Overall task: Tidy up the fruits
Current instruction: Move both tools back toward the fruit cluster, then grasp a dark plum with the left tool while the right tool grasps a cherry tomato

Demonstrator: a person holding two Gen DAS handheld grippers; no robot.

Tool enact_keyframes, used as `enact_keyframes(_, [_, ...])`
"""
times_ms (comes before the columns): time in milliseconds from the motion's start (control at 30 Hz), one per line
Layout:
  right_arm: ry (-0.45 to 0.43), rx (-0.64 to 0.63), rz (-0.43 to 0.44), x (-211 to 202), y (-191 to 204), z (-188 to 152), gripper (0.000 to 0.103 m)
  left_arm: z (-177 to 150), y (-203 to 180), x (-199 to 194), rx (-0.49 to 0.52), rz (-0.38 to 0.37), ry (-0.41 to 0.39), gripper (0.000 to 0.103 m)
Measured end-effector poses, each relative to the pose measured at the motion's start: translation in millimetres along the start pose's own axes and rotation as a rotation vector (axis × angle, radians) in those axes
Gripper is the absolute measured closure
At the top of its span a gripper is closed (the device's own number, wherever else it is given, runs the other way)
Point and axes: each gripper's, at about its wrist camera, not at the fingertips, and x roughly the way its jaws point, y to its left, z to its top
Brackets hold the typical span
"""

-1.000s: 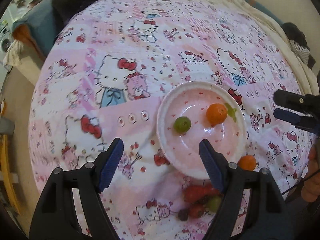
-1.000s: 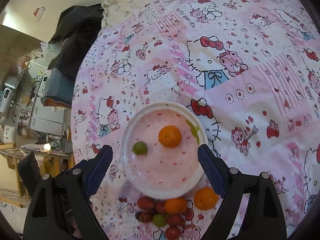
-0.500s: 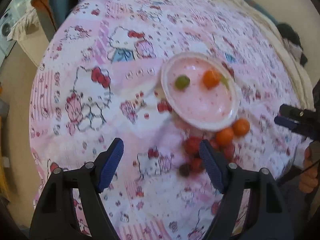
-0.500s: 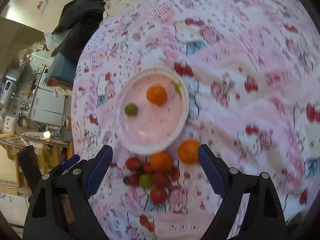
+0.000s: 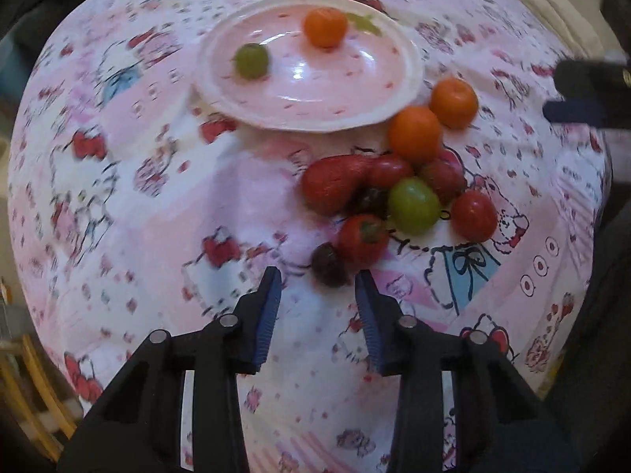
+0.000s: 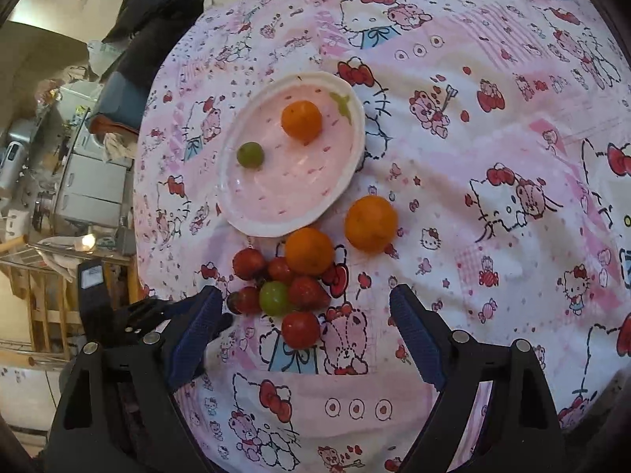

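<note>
A pink plate on the Hello Kitty cloth holds an orange and a green grape. Beside the plate lies a pile: two oranges, a strawberry, red tomatoes, a green grape and a dark grape. My left gripper is open, narrowed, just short of the dark grape. My right gripper is wide open and empty over the pile's near edge.
The cloth covers a rounded surface that drops off at the left. Furniture and clutter stand beyond that edge. The right gripper's fingers show at the right edge of the left wrist view.
Both grippers have drawn back from the plate toward the fruit pile. The left gripper's jaws have narrowed and now sit by the dark grape. The right jaws stay wide.
</note>
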Motion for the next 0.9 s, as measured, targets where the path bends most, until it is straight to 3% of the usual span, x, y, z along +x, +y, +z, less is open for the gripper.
enact_keyframes(100, [0.004, 0.006, -0.009, 2, -3, 0, 0.014, 4, -3, 11, 0.018, -0.009, 0.010, 0.080])
enact_keyframes(200, [0.005, -0.001, -0.022, 3, -4, 0, 0.014, 5, -2, 19, 0.016, -0.015, -0.006, 0.082])
enact_keyframes(267, [0.000, -0.010, -0.034, 3, -3, 0, 0.014, 7, -1, 20, 0.017, -0.022, -0.018, 0.089])
enact_keyframes(367, [0.001, -0.019, -0.044, 4, -2, 1, 0.014, 9, 4, 21, -0.015, -0.071, -0.006, 0.089])
enact_keyframes(567, [0.045, -0.014, -0.011, 14, -3, -2, 0.015, 0, 1, 7, -0.032, -0.083, 0.000, 0.090])
enact_keyframes(733, [0.145, -0.029, 0.023, 38, 3, -11, 0.034, -3, 11, -13, -0.106, -0.082, -0.046, 0.090])
enact_keyframes(900, [0.211, -0.076, -0.021, 62, 14, -20, 0.047, -7, 34, -37, -0.216, -0.061, -0.118, 0.090])
